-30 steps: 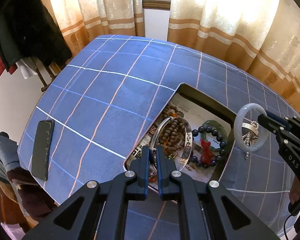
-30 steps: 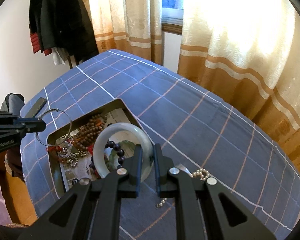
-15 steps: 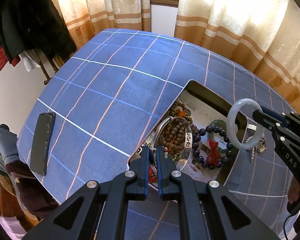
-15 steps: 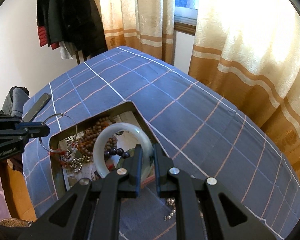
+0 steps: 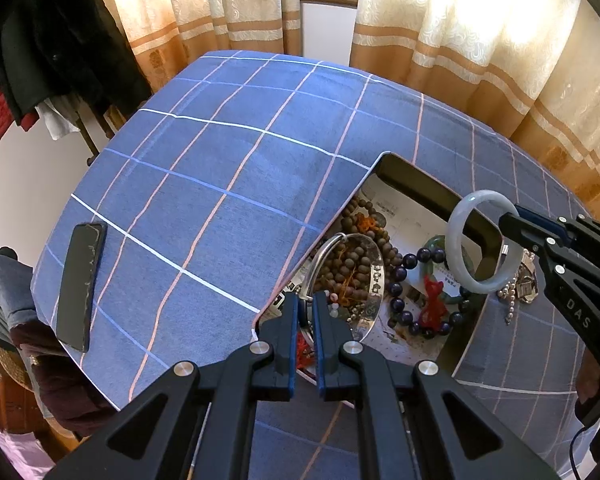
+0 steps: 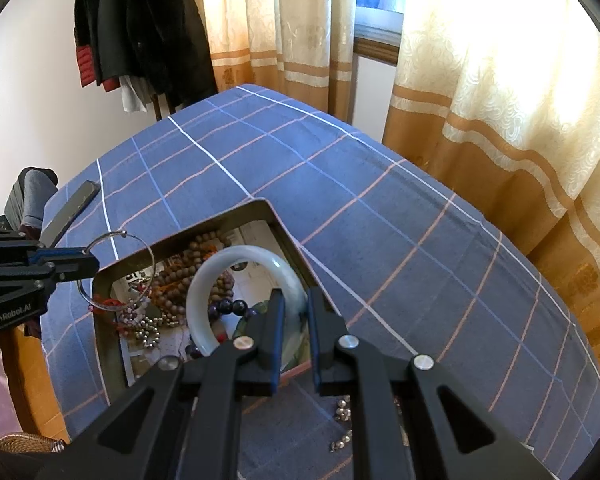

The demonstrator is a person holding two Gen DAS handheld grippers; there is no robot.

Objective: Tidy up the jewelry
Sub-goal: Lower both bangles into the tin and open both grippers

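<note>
Above the box (image 5: 428,184) on the blue checked cloth (image 5: 220,184), your left gripper (image 5: 307,308) is nearly closed, pinching a thin silver bangle (image 5: 342,276) by its rim. Your right gripper (image 6: 294,304) is clamped on a pale jade bangle (image 6: 204,284) over the box's right side. Beads (image 5: 356,256) lie in the box; a phone (image 5: 80,284) rests at the cloth's left edge.

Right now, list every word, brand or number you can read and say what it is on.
"DAS": side of the right gripper, left wrist view.
"GenRobot.AI": side of the left gripper, right wrist view.
Printed paper lining the box: too small to read.
</note>
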